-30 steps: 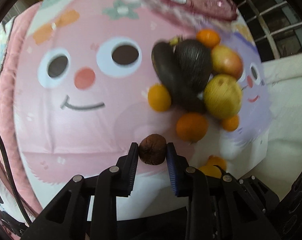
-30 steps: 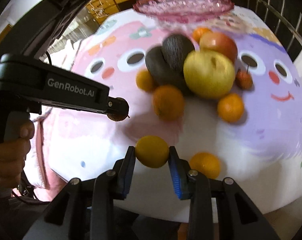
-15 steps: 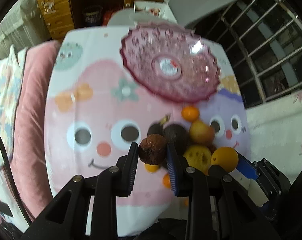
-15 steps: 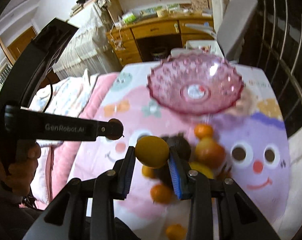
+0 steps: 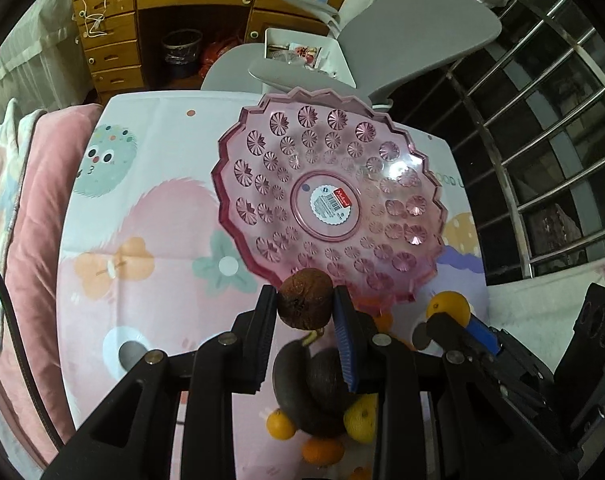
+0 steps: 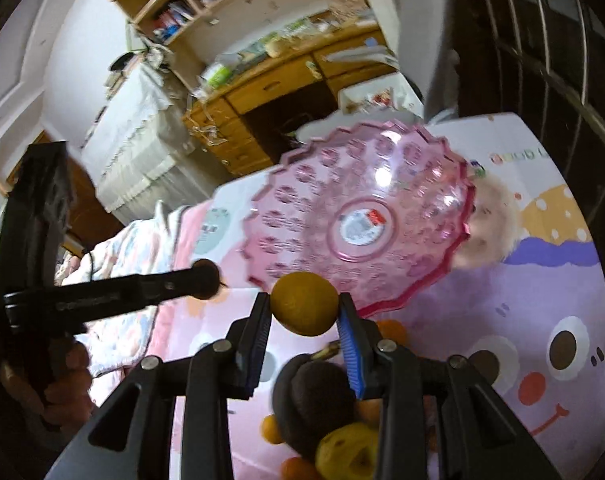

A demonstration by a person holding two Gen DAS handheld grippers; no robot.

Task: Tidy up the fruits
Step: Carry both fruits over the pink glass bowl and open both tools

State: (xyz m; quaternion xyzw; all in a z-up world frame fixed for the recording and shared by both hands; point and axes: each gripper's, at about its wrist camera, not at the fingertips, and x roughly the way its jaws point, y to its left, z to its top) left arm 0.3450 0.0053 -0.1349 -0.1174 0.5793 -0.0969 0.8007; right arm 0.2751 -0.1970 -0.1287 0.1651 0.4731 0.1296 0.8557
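Observation:
My left gripper (image 5: 304, 307) is shut on a small brown wrinkled fruit (image 5: 304, 298), held in the air at the near rim of the pink glass bowl (image 5: 330, 204). My right gripper (image 6: 304, 307) is shut on an orange (image 6: 304, 303), also just short of the bowl (image 6: 362, 220). The bowl holds nothing but a label at its centre. The other fruits lie below the grippers: two dark avocados (image 5: 310, 384), a yellow apple (image 5: 360, 418) and small oranges (image 5: 280, 424). The left gripper with its fruit also shows in the right wrist view (image 6: 204, 280).
The table (image 5: 150, 208) wears a pink and purple cartoon cloth. A grey chair (image 5: 414, 28) and a wooden desk (image 5: 150, 12) stand behind it. A metal window grille (image 5: 542, 140) runs along the right. Pink bedding (image 5: 26, 208) lies to the left.
Both grippers have risen from the fruit pile and moved forward toward the pink bowl, each still holding its fruit. The bowl now fills the middle of both views.

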